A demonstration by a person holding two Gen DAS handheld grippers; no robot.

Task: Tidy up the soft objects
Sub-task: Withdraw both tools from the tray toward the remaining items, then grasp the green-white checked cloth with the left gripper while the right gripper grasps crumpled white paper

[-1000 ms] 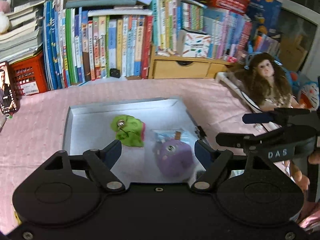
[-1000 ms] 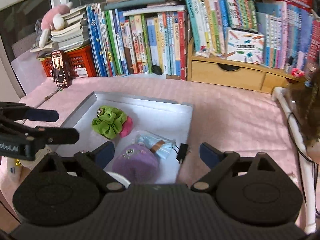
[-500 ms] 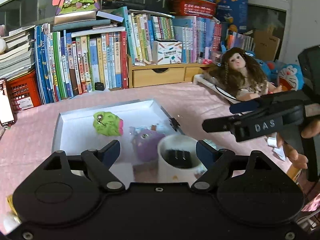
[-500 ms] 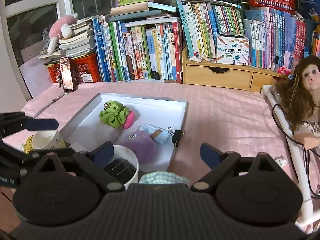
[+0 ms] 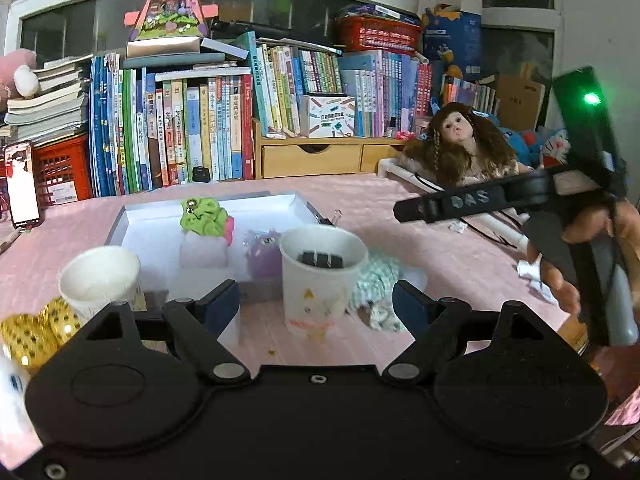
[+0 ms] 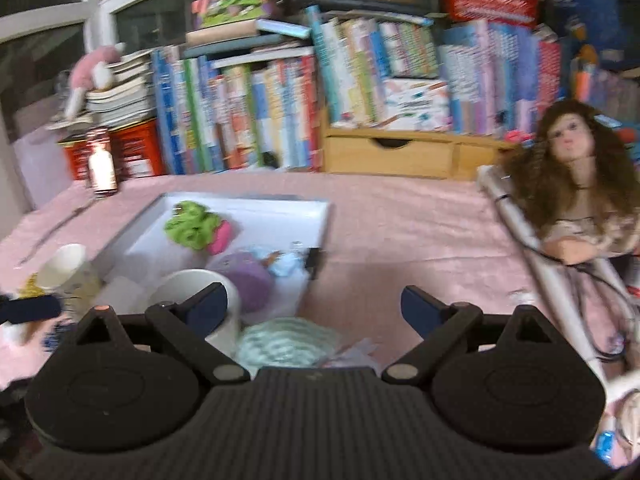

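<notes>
A white tray (image 5: 280, 199) (image 6: 248, 202) on the pink cloth holds a green scrunchie (image 5: 202, 216) (image 6: 192, 224), a purple plush (image 5: 262, 254) (image 6: 248, 276) and a light blue soft piece (image 6: 284, 266). A green checked cloth (image 5: 376, 284) (image 6: 288, 340) lies outside the tray at its near corner. My left gripper (image 5: 316, 300) is open, and a white cup of black clips (image 5: 320, 276) shows in its gap, untouched. My right gripper (image 6: 314, 308) is open and empty just above the checked cloth. In the left wrist view it appears as a black bar (image 5: 480, 200) in a hand.
A second paper cup (image 5: 100, 280) and a gold dotted thing (image 5: 36, 332) stand at the near left. A long-haired doll (image 5: 460, 148) (image 6: 576, 168) sits at the right beside a white tube and cable. Books, wooden drawers and a phone (image 5: 22, 184) line the back.
Both grippers have drawn back from the tray toward the table's near edge. The two cups, the gold thing and the checked cloth came into view. The right wrist view is now blurred.
</notes>
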